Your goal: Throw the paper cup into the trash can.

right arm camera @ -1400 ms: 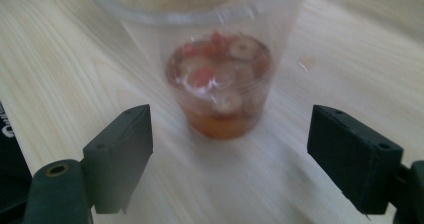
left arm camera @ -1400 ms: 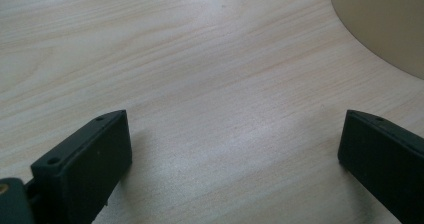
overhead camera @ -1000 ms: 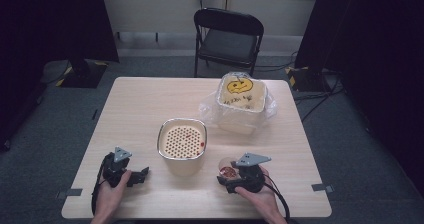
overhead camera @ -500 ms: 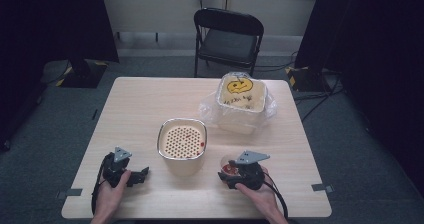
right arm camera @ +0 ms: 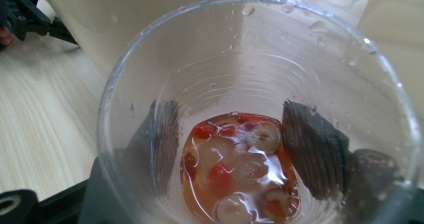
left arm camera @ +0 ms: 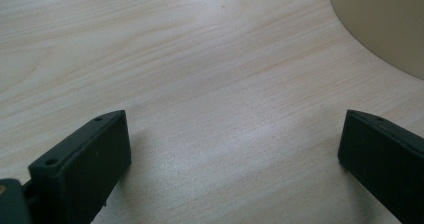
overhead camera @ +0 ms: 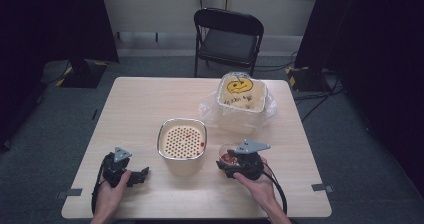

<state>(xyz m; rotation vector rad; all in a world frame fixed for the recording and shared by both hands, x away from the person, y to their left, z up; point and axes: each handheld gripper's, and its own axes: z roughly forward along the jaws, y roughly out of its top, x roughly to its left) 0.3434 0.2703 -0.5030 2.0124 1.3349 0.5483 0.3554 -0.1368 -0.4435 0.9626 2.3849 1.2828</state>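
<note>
Cup (right arm camera: 260, 109), clear plastic, holding red and pale pieces in reddish liquid; stood at the near right of the table (overhead camera: 145, 99), just right of the strainer pot (overhead camera: 182, 143). Right gripper (overhead camera: 231, 163): jaws had just been closing and pinched the cup's lower wall from both sides. Left gripper (overhead camera: 137, 175): near left, jaws spread wide over bare tabletop. Bagged tub (overhead camera: 241, 95): far right.

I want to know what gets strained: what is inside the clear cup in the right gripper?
The clear plastic cup holds reddish liquid with red berries and pale round pieces at its bottom. The right gripper grips its sides; what lies beneath the liquid stays hidden.
</note>
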